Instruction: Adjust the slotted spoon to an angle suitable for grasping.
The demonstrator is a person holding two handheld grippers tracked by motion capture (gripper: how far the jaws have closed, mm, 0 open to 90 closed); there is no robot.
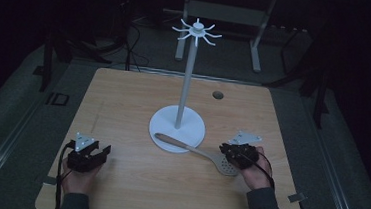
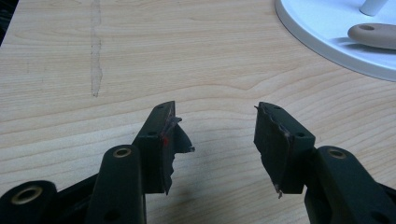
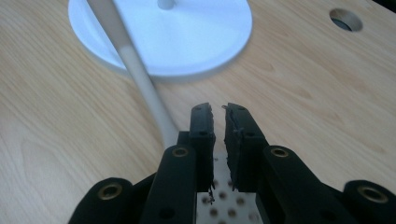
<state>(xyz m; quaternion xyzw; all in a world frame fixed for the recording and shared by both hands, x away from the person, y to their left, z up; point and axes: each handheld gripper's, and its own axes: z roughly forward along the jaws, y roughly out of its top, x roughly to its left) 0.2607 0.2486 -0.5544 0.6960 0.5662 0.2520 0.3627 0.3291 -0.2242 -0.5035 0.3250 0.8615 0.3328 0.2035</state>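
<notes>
High view: right tool [image 1: 238, 154], jaws narrow, sits over the perforated slotted spatula [image 1: 197, 151]; likely better to grip the handle. Left tool [image 1: 89, 155] wide, empty.

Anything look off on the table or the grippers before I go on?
The black pads lining the left gripper look torn and ragged. The slotted spatula lies flat, its tan handle resting on the white round base of the hook stand.

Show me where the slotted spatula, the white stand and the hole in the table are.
slotted spatula [image 1: 190, 148]: high view, middle of its handle.
white stand [image 1: 189, 64]: high view, halfway up its pole.
hole in the table [image 3: 345, 19]: right gripper view, centre of the round opening.
</notes>
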